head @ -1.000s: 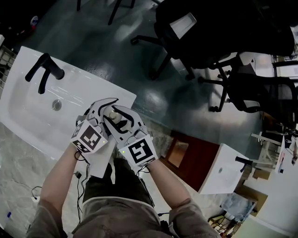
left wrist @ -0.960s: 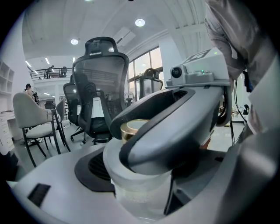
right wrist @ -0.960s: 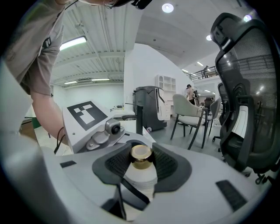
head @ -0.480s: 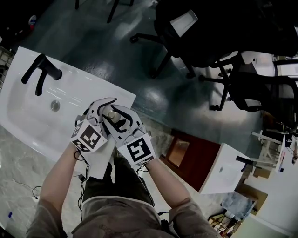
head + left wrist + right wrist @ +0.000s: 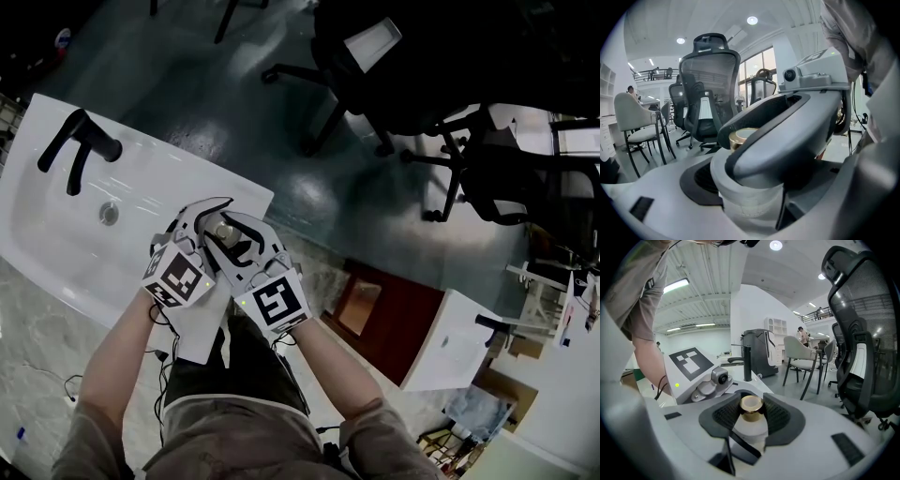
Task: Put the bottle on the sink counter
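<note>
Left gripper (image 5: pixel 208 221) and right gripper (image 5: pixel 236 239) both clamp the gold-capped bottle (image 5: pixel 751 408) (center-left, head view). It's at the sink counter's (image 5: pixel 187 178) right end.

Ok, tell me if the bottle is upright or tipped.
Upright: the bottle has its gold cap on top, facing the head view.

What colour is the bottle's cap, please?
Gold cap on a white bottle; clearest in the right gripper view.
</note>
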Available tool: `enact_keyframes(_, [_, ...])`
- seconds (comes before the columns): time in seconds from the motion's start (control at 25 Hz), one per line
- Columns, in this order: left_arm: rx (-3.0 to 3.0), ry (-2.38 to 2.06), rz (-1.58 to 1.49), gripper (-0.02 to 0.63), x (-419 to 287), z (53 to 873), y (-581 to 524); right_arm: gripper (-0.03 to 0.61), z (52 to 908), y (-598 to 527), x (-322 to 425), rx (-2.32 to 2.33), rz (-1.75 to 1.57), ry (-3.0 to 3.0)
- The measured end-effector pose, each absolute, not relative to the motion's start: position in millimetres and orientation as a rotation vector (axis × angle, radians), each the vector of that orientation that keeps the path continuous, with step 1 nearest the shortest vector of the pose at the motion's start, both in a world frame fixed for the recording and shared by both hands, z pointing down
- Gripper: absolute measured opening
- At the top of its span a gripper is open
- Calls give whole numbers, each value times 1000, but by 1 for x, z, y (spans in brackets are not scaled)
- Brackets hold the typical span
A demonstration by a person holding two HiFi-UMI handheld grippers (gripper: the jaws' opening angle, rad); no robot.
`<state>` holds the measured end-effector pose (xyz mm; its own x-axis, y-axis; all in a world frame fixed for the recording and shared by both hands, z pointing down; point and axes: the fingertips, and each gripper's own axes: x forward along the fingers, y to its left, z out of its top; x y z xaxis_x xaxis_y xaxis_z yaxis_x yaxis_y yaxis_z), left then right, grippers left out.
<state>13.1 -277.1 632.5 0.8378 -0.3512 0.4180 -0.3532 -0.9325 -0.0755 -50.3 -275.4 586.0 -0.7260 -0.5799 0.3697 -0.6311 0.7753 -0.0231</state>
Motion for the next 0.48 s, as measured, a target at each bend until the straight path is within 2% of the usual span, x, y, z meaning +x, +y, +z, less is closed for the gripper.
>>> enact_keyframes(0.48, [3005,-542,653,322,16,632,-278,150,585,-279,-47,963,222,-2629])
